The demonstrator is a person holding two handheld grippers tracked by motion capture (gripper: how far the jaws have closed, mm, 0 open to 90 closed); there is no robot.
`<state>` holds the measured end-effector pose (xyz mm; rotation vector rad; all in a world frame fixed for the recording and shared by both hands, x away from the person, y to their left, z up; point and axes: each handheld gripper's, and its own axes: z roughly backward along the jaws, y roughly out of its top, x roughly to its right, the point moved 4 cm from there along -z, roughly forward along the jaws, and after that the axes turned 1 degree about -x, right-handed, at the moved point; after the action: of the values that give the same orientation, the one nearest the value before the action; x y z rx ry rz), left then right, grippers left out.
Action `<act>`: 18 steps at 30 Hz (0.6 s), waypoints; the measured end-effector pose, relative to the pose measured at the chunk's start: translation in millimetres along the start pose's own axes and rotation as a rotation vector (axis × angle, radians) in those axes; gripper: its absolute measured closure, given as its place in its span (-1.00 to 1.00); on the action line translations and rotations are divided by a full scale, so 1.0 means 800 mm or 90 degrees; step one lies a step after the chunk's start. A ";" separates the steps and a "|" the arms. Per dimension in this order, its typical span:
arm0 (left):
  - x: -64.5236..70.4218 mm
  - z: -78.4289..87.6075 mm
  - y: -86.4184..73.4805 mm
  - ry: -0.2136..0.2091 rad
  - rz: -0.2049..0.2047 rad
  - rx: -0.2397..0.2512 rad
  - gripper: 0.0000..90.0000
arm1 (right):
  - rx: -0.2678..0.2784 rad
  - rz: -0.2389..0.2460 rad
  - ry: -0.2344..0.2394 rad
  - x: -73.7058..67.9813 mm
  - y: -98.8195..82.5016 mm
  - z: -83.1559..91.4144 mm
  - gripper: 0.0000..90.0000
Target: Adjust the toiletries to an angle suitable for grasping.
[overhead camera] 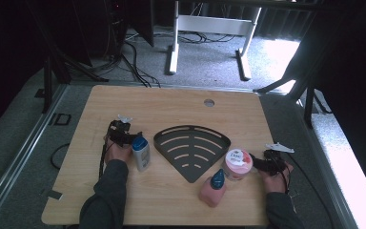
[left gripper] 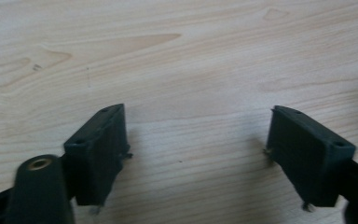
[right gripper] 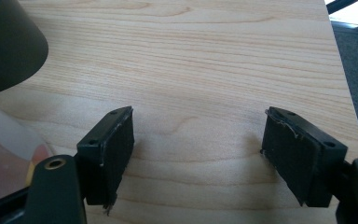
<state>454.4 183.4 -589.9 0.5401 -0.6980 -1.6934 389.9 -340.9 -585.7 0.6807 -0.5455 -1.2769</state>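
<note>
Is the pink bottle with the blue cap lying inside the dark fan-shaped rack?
No, the pink bottle stands on the wooden table, just outside the rack.

Grey bottle (overhead camera: 141, 153) upright; white jar (overhead camera: 238, 164) upright.

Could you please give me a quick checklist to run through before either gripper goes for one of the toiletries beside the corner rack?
1. Left gripper open with nothing between its jaws: ok.
2. Right gripper open and empty: ok.
3. Silver bottle upright beside the left gripper: ok.
4. Dove jar upright, lid on, next to the right gripper: ok.
5. Pink bottle standing upright: not ok, it seems to lie on the table.
6. Corner rack free of items: ok.
</note>
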 end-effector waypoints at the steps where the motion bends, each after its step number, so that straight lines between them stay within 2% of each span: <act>1: -0.001 0.000 -0.001 0.000 0.001 0.006 -0.49 | 0.000 0.000 0.000 0.000 0.000 0.000 -0.45; 3: -0.002 0.002 -0.001 0.006 0.008 0.005 -0.38 | 0.000 0.000 0.000 0.000 0.000 0.000 -0.45; 5: -0.002 0.005 0.000 0.010 0.014 -0.001 -0.04 | 0.000 0.000 0.000 0.000 0.000 0.000 -0.45; 6: -0.002 0.009 0.000 0.011 0.016 -0.010 -0.04 | 0.000 0.000 0.000 0.000 0.000 0.000 -0.45; 10: 0.001 0.015 -0.001 -0.009 0.005 -0.026 0.58 | 0.000 -0.002 -0.001 -0.001 0.000 0.000 -0.45; 13: 0.008 0.020 -0.002 -0.010 -0.020 -0.040 0.96 | 0.000 -0.001 -0.001 -0.001 0.000 0.000 -0.45; 15: 0.012 0.022 -0.002 -0.015 -0.028 -0.040 1.00 | 0.000 -0.001 -0.001 -0.001 0.000 0.000 -0.45; 16: 0.022 0.030 -0.002 -0.019 -0.054 -0.035 1.00 | 0.000 -0.002 -0.001 -0.001 0.000 0.000 -0.45; 18: 0.028 0.037 -0.001 -0.024 -0.061 -0.026 1.00 | 0.000 -0.001 -0.001 -0.001 0.000 0.000 -0.45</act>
<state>428.5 166.7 -569.1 0.5218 -0.6722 -1.8075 389.3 -340.6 -585.7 0.6805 -0.5459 -1.2796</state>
